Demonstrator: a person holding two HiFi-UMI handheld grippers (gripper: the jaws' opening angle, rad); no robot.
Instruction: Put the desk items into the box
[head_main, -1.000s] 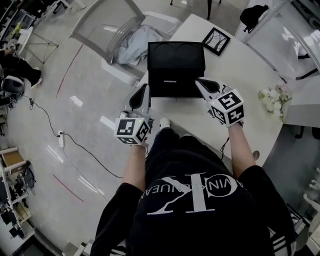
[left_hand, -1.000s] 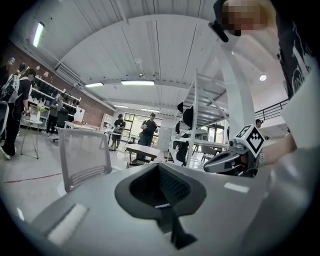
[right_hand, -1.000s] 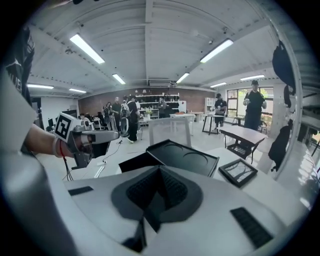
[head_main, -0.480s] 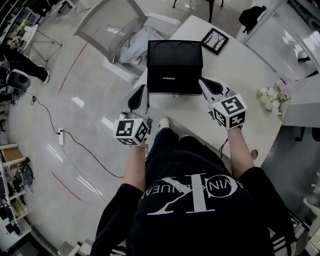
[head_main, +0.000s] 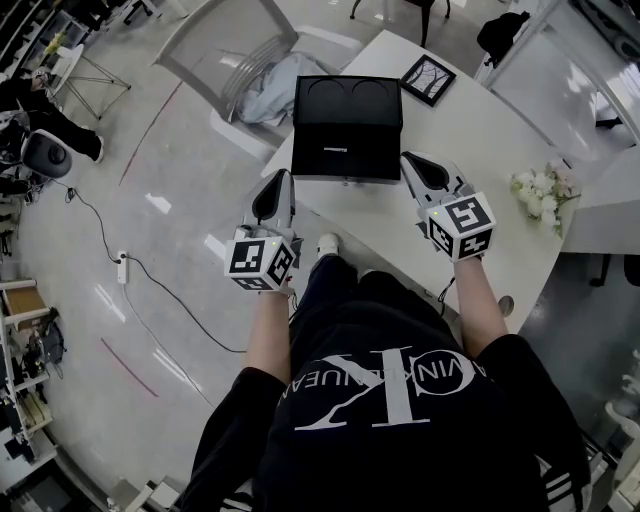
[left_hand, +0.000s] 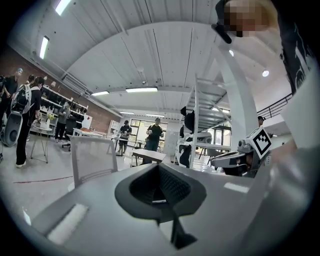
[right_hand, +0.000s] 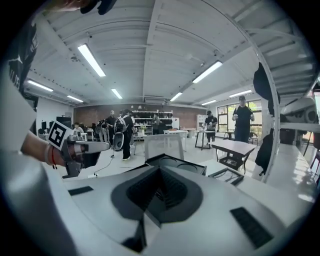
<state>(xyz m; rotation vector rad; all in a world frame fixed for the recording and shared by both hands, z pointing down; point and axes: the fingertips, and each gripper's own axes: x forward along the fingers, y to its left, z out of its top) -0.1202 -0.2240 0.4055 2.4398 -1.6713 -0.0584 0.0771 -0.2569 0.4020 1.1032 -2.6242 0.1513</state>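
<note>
A black box (head_main: 347, 125) stands near the front edge of the white desk (head_main: 470, 140); its top shows two round hollows. My left gripper (head_main: 276, 180) hangs just off the desk edge, beside the box's left front corner, shut with nothing in it. To the right of the box, my right gripper (head_main: 408, 160) hovers over the desk, also shut and empty. A black-framed picture (head_main: 428, 80) lies behind the box. In the right gripper view the box (right_hand: 175, 164) and the frame (right_hand: 227, 174) lie ahead of the shut right gripper (right_hand: 160, 192), with the left gripper (right_hand: 80, 150) at the left.
White flowers (head_main: 540, 193) lie at the desk's right edge. A black bag (head_main: 505, 30) sits at the far end. A grey mesh chair (head_main: 215, 45) with a pale blue cloth (head_main: 272, 88) stands left of the box. A cable (head_main: 150, 285) runs over the floor.
Both grippers have eased slightly outward from the sides of the box. The box stays where it was.
</note>
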